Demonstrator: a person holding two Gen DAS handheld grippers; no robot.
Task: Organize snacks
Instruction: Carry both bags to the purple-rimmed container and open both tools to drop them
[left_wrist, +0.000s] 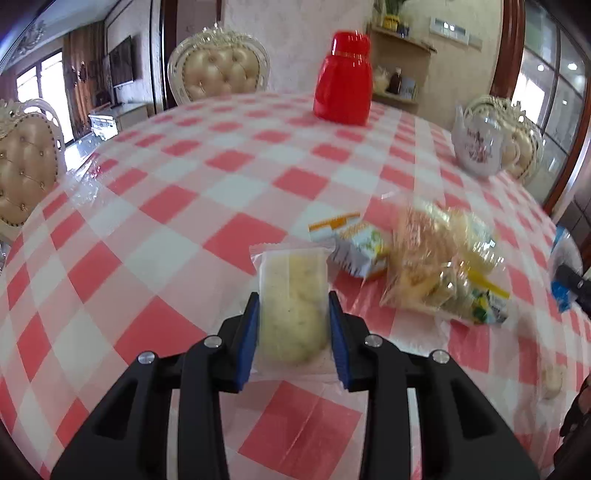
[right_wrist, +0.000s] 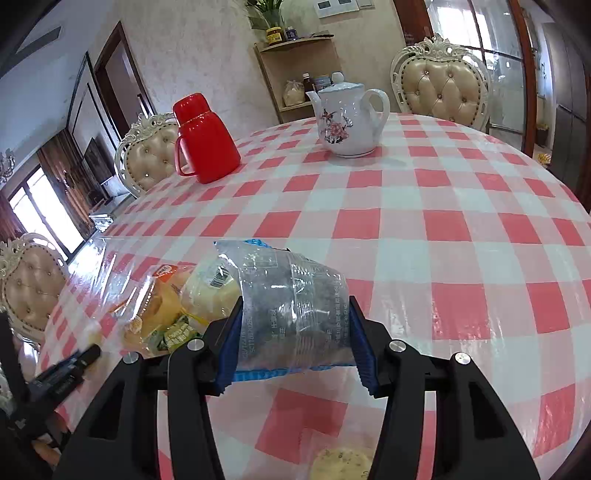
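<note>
- The left gripper (left_wrist: 292, 325) clamps a clear-wrapped pale pastry (left_wrist: 291, 310) between its blue pads, at the lower centre of the left wrist view; the packet's long axis runs straight ahead, away from the camera, and its sealed end sticks out past the fingertips.
- The snack pile (left_wrist: 439, 269), a crinkly clear bag of yellowish pieces with a small orange-and-white packet (left_wrist: 351, 245) touching its left side, lies ahead and to the right of that pastry, near but apart.
- The right gripper (right_wrist: 295, 321) holds a see-through packet with a blue edge (right_wrist: 291, 302), its jaws moderately wide around it; in the right wrist view the same pile sits at lower left, just beside and partly behind this packet.
- Both hands seem about equally near the pile, one on each side, so they could crowd each other there.
- A loose round pastry (right_wrist: 341, 461) lies on the checked tablecloth (right_wrist: 443, 221) at the bottom edge, under the right gripper.
- The red flask (left_wrist: 343, 79) and the white teapot (right_wrist: 345, 118) stand far across the table, out of the way.
</note>
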